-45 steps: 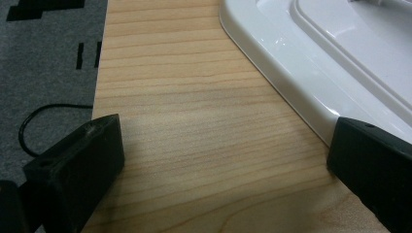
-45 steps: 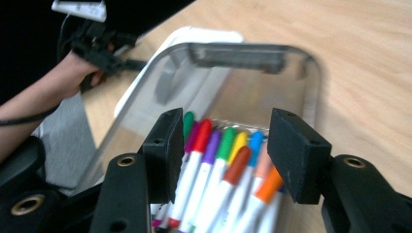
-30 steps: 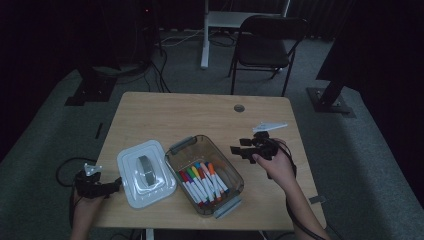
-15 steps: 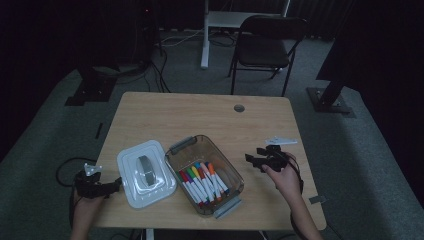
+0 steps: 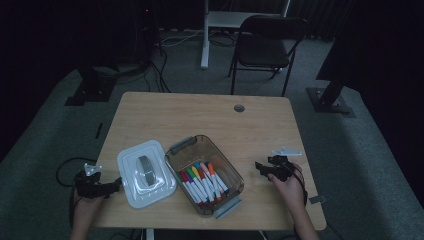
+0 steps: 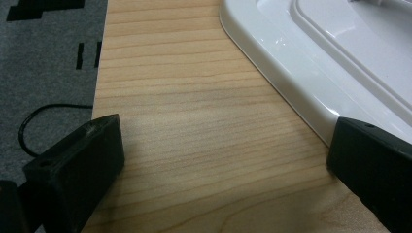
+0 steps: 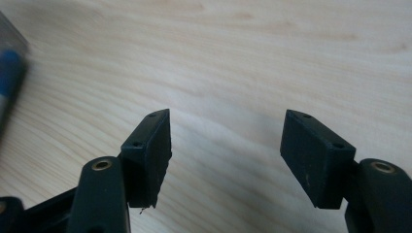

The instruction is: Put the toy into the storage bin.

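Note:
A clear plastic box (image 5: 176, 148) holding several coloured markers (image 5: 200, 181) sits in the middle of the wooden table (image 5: 200, 115). Its white lid (image 5: 132, 191) lies flat just left of it. My left gripper (image 5: 116, 183) rests at the table's front left corner, open, its jaws pointing at the lid's edge. In the left gripper view the left gripper (image 6: 223, 145) has bare wood between its jaws, and the lid (image 6: 340, 63) lies beside the right jaw. My right gripper (image 5: 261, 168) hovers low to the right of the box; its jaws have just been opening. In its own view the right gripper (image 7: 226, 141) holds nothing.
A black folding chair (image 5: 265, 45) and a white table leg stand beyond the far edge. A round cable hole (image 5: 239, 108) sits near the table's far side. A blurred blue marker end (image 7: 9, 77) shows at the left of the right gripper view.
My right gripper has come down and toward the front edge, from above the right side of the table to just above the wood beside the box. The left gripper has stayed put.

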Tool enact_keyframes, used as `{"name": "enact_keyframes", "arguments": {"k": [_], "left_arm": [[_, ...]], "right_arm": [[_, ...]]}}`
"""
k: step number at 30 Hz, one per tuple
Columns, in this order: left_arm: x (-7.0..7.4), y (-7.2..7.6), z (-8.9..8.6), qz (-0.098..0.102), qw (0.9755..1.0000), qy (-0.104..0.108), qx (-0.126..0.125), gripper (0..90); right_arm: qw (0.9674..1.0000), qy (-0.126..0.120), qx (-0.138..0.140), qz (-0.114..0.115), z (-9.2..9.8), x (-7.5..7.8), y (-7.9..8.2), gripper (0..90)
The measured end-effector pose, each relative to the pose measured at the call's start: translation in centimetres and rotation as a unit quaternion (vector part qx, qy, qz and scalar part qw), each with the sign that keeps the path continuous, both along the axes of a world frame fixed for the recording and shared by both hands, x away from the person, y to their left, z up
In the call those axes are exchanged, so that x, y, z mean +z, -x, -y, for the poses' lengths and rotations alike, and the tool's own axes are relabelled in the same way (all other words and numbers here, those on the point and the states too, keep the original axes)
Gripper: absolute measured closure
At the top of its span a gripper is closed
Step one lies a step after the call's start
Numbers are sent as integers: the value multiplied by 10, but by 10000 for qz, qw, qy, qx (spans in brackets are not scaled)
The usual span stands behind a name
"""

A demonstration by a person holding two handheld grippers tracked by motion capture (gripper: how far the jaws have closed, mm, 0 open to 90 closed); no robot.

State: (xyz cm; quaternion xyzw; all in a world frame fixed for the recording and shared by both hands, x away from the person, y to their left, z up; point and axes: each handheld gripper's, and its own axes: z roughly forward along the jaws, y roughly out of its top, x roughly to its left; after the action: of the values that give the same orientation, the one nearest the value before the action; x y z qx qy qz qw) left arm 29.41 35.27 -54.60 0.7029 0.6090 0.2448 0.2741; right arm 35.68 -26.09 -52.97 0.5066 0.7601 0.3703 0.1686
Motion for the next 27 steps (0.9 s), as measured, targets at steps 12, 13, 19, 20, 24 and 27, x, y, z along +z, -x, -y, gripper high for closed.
{"name": "enact_keyframes", "arguments": {"k": [12,13,19,20,24,27], "left_arm": [[0,0,0,1,10000,-1,-2,7],[0,0,0,1,10000,0,-1,6],[0,0,0,1,10000,-1,-2,7],[0,0,0,1,10000,-1,-1,7],[0,0,0,-1,10000,-2,1,7],[0,0,0,-5,10000,-1,10,6]], "right_arm": [[9992,314,-168,207,-1,-19,9,285],[9988,411,-163,218,-3,-19,9,266],[9984,535,-70,172,-7,-20,10,171],[9984,536,-79,172,-7,-20,11,171],[9980,553,-277,147,-6,-20,12,123],[9963,569,-631,97,-4,-20,15,124]]}}
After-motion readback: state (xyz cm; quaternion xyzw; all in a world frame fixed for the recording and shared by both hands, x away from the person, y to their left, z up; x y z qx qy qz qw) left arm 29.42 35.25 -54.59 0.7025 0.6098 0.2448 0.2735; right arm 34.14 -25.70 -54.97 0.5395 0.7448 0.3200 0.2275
